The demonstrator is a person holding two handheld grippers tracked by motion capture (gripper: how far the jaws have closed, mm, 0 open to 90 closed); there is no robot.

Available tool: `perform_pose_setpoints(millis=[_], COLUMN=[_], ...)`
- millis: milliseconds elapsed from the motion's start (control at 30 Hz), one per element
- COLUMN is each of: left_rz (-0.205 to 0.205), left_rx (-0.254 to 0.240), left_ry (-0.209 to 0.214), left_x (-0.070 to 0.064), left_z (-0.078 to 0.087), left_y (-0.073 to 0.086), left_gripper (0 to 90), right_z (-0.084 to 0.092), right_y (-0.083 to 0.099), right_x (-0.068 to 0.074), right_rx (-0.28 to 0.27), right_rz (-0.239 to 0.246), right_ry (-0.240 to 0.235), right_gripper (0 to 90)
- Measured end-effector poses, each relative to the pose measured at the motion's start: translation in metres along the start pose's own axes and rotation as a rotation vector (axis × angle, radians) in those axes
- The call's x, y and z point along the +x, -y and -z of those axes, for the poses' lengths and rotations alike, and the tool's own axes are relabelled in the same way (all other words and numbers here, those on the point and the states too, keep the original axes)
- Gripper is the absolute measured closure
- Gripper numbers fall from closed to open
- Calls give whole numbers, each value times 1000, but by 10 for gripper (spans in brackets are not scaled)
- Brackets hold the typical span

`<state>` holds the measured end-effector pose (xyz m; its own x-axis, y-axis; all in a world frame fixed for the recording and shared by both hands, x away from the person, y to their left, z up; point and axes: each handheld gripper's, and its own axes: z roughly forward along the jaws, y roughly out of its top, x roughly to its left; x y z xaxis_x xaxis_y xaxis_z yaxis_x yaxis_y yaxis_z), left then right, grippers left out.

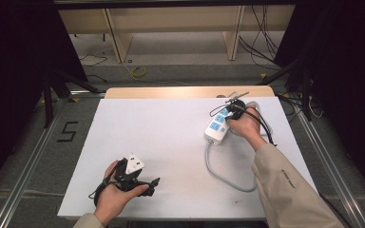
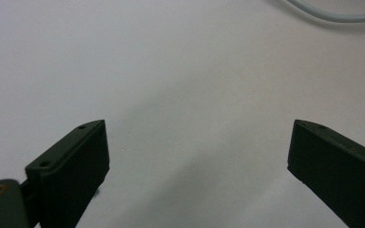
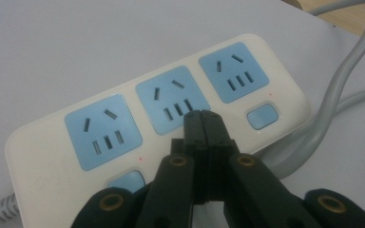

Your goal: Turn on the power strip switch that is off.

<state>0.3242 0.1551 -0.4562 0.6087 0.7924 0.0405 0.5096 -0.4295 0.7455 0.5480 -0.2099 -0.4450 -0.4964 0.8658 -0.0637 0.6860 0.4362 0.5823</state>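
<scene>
Right gripper [image 3: 203,118] clenched, fingers pressed together just over the middle socket of the power strip [image 3: 123,128] on the table [image 1: 161,142]. Left gripper [image 2: 197,161] released, fingers spread wide above bare table, well apart from the strip.

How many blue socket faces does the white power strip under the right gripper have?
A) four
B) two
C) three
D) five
C: the right gripper view shows three blue socket faces in a row on the power strip, with the shut right gripper poised by the middle one.
</scene>
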Motion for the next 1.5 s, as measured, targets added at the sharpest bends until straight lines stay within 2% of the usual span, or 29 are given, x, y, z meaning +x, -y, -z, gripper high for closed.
perform_pose_setpoints(millis=[933,1500], left_rz=[0,1], left_rx=[1,1], left_ry=[-3,-6], left_x=[0,0], left_z=[0,0], left_y=[0,0], left_gripper=[61,61], right_z=[5,18], right_y=[2,10], right_x=[-3,-4], right_rx=[-13,-51], right_rz=[5,-1], right_ry=[2,-20], right_gripper=[838,732])
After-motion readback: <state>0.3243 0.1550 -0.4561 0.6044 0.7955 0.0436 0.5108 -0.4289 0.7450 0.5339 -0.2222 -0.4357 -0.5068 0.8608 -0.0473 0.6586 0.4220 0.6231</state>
